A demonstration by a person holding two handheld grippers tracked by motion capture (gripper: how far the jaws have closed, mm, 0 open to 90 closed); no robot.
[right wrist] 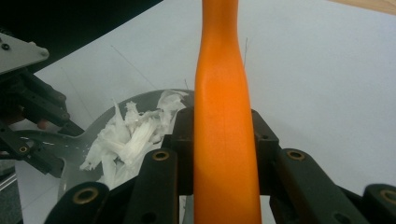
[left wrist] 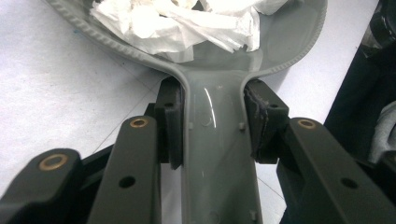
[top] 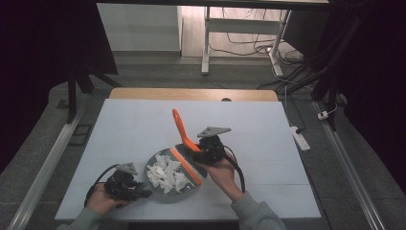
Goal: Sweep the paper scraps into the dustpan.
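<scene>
**Inspector:** State of both grippers, please.

**Assistant:** The left gripper [top: 136, 190] is clamped on the handle [left wrist: 218, 154] of the grey dustpan [top: 160, 165]; in the left gripper view both pads press the handle's sides just behind where it flares into the pan. The right gripper [top: 203, 149] is clenched on the orange handle of the brush [top: 183, 136]; in the right gripper view that handle runs straight up between the jaws.

**Inspector:** Where do the items sit?

**Assistant:** The dustpan rests on the white tabletop [top: 249, 143], near the person's edge, between the two hands. A heap of torn white paper scraps [top: 165, 173] lies inside it. The brush's head is at the pan's right edge, its orange strip along that side, touching or just over the rim; I cannot tell which.

**Inspector:** The deciding relation?

**Assistant:** The scraps lie to the left of the right gripper, towards the left hand. The brush's long axis tilts up and away from the person, while the dustpan's handle points back at the left gripper. The right hand is nearer the mouth of the pan; in my judgement any sweep must go leftward and inward, with the left hand holding the pan steady.

**Inspector:** Markings?

**Assistant:** No brand, label or legible writing on pan, brush or grippers.
</scene>
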